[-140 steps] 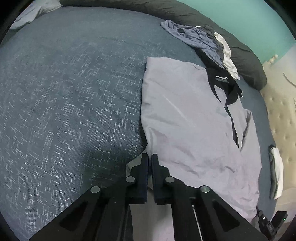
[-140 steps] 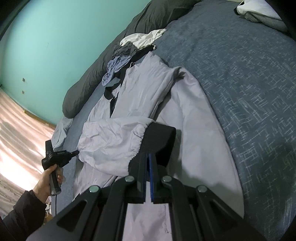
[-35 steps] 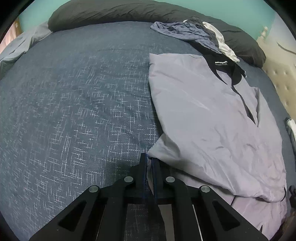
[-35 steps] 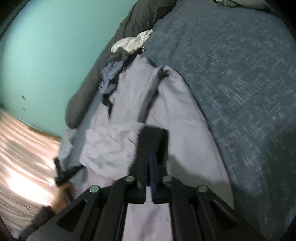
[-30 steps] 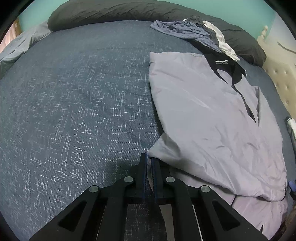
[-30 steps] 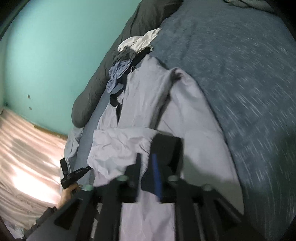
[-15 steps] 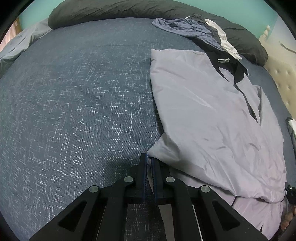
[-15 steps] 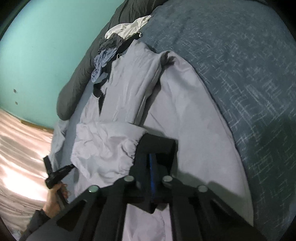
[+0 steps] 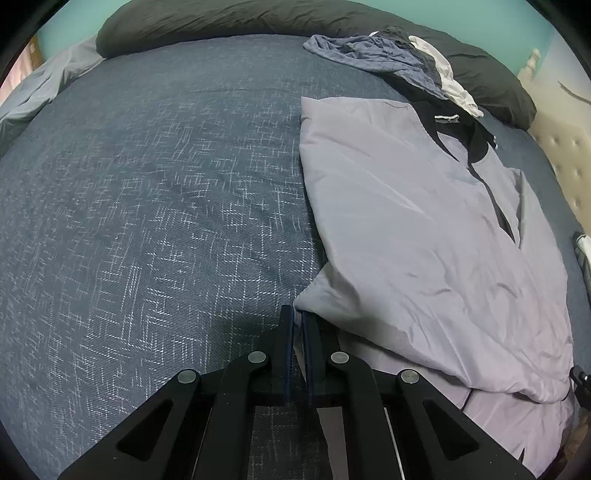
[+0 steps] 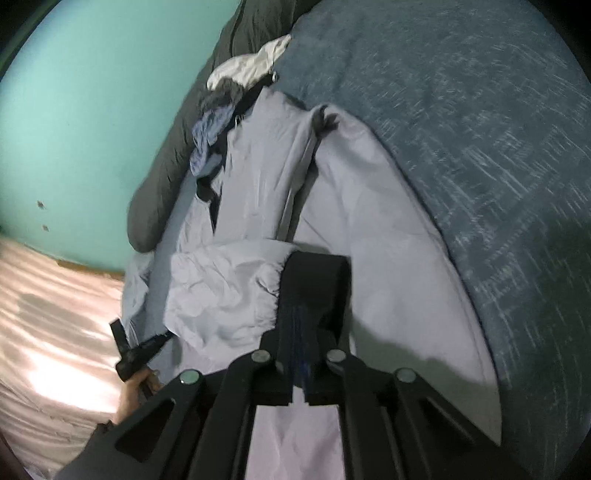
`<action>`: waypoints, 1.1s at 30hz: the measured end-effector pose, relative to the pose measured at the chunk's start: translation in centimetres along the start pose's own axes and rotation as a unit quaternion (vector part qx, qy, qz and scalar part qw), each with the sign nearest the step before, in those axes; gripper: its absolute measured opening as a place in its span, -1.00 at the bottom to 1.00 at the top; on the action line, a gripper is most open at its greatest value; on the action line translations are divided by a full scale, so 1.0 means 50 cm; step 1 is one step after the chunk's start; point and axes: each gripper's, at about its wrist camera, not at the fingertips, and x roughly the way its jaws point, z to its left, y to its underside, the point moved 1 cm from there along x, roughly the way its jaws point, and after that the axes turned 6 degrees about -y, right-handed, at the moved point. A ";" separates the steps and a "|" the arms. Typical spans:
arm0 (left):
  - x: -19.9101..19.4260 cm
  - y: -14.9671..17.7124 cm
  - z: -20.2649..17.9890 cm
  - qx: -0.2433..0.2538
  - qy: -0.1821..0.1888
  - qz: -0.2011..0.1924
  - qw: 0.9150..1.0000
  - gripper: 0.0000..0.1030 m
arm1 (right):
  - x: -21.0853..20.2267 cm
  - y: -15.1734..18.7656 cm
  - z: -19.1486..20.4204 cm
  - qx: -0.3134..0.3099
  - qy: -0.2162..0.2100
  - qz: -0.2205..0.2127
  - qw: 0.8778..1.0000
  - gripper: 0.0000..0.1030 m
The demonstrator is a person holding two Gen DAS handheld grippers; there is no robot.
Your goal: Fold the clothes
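Fingers of the left gripper point(image 9: 298, 325) are pressed nearly together on a corner of the lilac jacket point(image 9: 424, 229), a thin edge of fabric showing in the slit between them, low against the dark blue bedspread point(image 9: 147, 221). Across the garment, the right gripper point(image 10: 301, 354) is clamped on the black elastic cuff point(image 10: 314, 280) of a sleeve, which has been drawn over the jacket's body and lies bunched and wrinkled there. That view is smeared, so the cuff's exact seat in the jaws is hard to read.

Outward from the tools, the jacket lies face up on the bed's right half, its dark collar point(image 9: 476, 144) toward the long charcoal bolster point(image 9: 221, 18) at the head. One side is turned in along a fairly straight line; the sleeve side looks much rougher. Beyond the collar sits a heap of other clothes, a blue-grey garment point(image 9: 369, 55) and a white one point(image 9: 450, 81), touching the jacket's top edge.

To my eye this is mid-fold, with the sleeve being laid across. Doing it well means keeping both pinches firm and the cloth lightly taut between them, so the sleeve lands flat rather than crumpled. The thin, slippery-looking fabric could slide from the left pinch, and the collar end could snag the heap.
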 end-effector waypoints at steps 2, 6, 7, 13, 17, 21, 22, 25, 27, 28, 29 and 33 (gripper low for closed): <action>0.001 -0.001 0.005 0.001 0.000 0.001 1.000 -0.90 | 0.009 -0.002 0.009 -0.011 0.014 0.005 1.000 -0.73; 0.003 -0.004 0.014 0.003 -0.001 0.002 1.000 -0.90 | 0.030 -0.006 0.006 -0.007 0.019 0.017 1.000 -0.04; 0.004 -0.004 0.016 0.003 -0.001 0.002 1.000 -0.90 | 0.033 -0.006 0.007 -0.009 0.023 0.018 1.000 -0.04; 0.006 -0.006 0.020 0.009 -0.004 0.004 1.000 -0.90 | 0.054 -0.008 0.017 -0.034 0.025 0.020 0.999 -0.71; 0.004 -0.002 0.028 0.006 -0.004 0.007 1.000 -0.90 | 0.058 -0.003 0.019 -0.039 0.008 0.014 0.999 -0.97; 0.003 0.001 0.046 -0.007 0.000 0.009 1.000 -0.90 | 0.031 0.008 0.013 -0.017 -0.012 0.000 1.000 -0.99; 0.002 0.004 0.049 -0.009 0.000 0.009 1.000 -0.90 | 0.017 0.011 0.015 -0.016 -0.014 -0.008 1.000 -0.99; -0.003 0.011 0.057 -0.010 0.001 0.007 1.000 -0.90 | -0.022 0.020 0.028 -0.025 -0.019 -0.027 0.999 -0.99; -0.003 0.011 0.060 -0.014 0.003 0.007 1.000 -0.90 | -0.029 0.020 0.031 -0.030 -0.013 -0.030 0.999 -1.00; -0.004 0.009 0.062 -0.014 0.004 0.006 1.000 -0.90 | -0.029 0.019 0.028 -0.030 -0.006 -0.031 0.999 -0.99; -0.005 0.008 0.063 -0.014 0.004 0.005 1.000 -0.90 | -0.026 0.019 0.022 -0.023 -0.002 -0.028 0.999 -0.99; -0.011 0.006 0.076 -0.011 0.002 0.003 1.000 -0.90 | -0.010 0.022 -0.002 0.005 0.012 -0.002 1.000 -0.91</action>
